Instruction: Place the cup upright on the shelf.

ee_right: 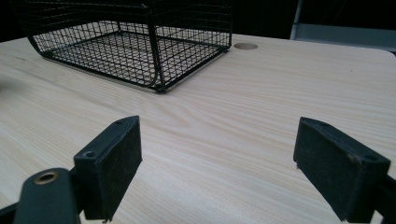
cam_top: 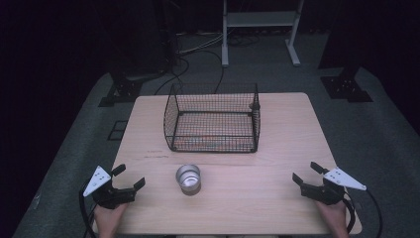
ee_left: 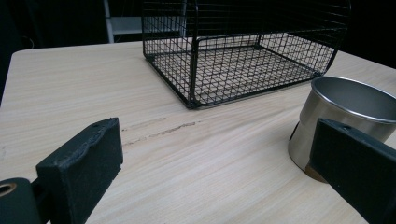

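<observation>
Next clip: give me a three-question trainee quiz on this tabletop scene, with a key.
1. True or false: the metal cup sits inside the wire basket.
2. Which gripper is nearer the cup: A left gripper, B right gripper?
3. How do both grippers' jaws stand?

Key:
1. False; it stands upright on the table, in front of the basket.
2. A.
3. Wide open, holding nothing.

i see a light wooden table (cam_top: 277, 148) on a grey carpeted floor (cam_top: 376, 134). a black wire basket (cam_top: 214, 119) stands on its far half. a steel cup (cam_top: 188, 179) stands upright near the front edge, well apart from the basket. a faint scuff (ee_left: 159, 130) marks the wood between them.
</observation>
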### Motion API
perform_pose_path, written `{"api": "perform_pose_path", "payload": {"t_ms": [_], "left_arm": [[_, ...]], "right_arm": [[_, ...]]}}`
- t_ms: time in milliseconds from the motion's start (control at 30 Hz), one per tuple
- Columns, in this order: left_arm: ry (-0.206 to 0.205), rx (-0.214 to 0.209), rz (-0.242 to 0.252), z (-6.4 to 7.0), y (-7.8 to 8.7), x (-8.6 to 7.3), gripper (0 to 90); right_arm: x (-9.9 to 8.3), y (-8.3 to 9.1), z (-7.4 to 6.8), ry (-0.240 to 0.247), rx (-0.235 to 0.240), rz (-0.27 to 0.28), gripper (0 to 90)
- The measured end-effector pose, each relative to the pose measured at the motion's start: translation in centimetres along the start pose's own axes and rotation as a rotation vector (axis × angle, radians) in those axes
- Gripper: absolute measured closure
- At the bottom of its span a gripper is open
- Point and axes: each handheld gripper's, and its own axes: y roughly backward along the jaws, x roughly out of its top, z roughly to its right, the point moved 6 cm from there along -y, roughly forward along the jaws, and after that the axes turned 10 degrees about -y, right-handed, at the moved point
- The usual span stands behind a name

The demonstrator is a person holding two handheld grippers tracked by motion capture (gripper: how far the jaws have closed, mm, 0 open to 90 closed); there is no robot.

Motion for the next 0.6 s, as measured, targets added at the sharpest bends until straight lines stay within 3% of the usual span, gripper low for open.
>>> {"api": "perform_pose_path", "payload": {"t_ms": [333,600], "left_arm": [[-0.011,-0.005,0.010,0.07,0.28,0.29,1.7],[-0.051,-0.010,-0.009,0.60,0.24,0.59,1.7]], "right_arm": [[0.00,-0.01,-0.04,0.006,-0.001,0.001,14.6],[0.01,0.02,0.04,-0.002,-0.002,0.002,14.6]]}}
